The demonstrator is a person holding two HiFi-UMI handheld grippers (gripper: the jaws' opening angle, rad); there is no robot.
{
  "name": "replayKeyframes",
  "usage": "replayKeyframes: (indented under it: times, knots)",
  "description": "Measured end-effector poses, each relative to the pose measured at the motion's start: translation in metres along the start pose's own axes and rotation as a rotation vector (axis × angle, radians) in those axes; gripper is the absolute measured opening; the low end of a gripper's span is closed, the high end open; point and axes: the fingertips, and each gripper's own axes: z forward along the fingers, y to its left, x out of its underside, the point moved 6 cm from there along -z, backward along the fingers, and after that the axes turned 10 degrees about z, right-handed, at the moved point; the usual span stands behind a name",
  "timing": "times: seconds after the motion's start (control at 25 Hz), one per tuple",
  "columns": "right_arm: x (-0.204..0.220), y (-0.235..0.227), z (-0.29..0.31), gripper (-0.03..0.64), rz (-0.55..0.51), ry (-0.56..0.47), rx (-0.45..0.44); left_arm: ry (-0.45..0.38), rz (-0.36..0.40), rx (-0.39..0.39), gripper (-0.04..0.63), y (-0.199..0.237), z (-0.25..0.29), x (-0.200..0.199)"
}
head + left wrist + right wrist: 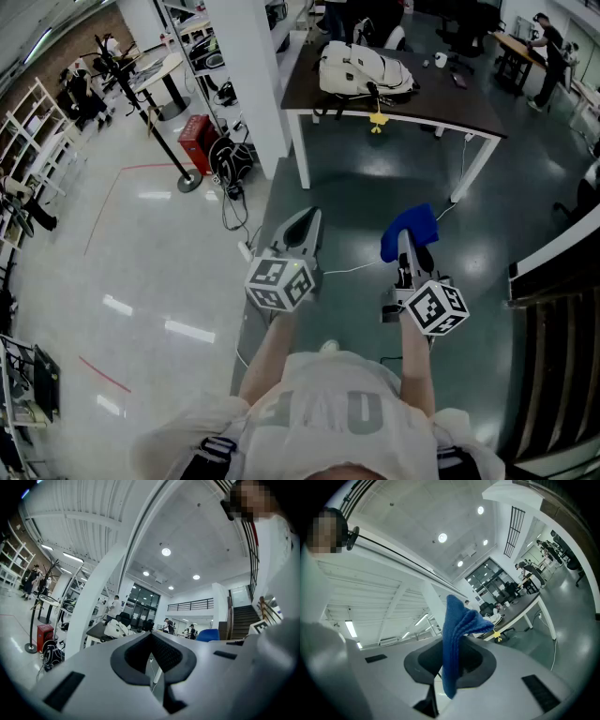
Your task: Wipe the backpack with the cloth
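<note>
A white backpack (361, 70) lies on a dark table (469, 111) several steps ahead of me, far beyond both grippers. In the head view my right gripper (405, 248) is shut on a blue cloth (410, 230), which sticks up from its tip. The right gripper view shows the cloth (457, 639) clamped upright between the jaws, with the backpack (492, 617) small and far behind it. My left gripper (307, 217) is held beside it, shut and holding nothing. Its view shows the jaws pressed together, with the distant backpack (117, 629) beyond them.
A white pillar (253, 75) stands left of the table, with a red box (197, 141), a black bag (228, 157) and a pole stand (187, 178) at its foot. Cables trail over the glossy floor. Stairs (562, 366) rise at right. People stand at far desks.
</note>
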Motion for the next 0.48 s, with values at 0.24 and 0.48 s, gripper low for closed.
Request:
replayKeyframes:
  times: [0.24,0.48]
  knots:
    - [0.002,-0.001,0.002,0.051,-0.002,0.005,0.006,0.007,-0.003,0.003,0.005,0.002,-0.001,0.003]
    - [0.003,-0.003,-0.001,0.051,-0.012,0.026,-0.002,0.034,0.025,0.056,0.005,-0.009,-0.002,0.006]
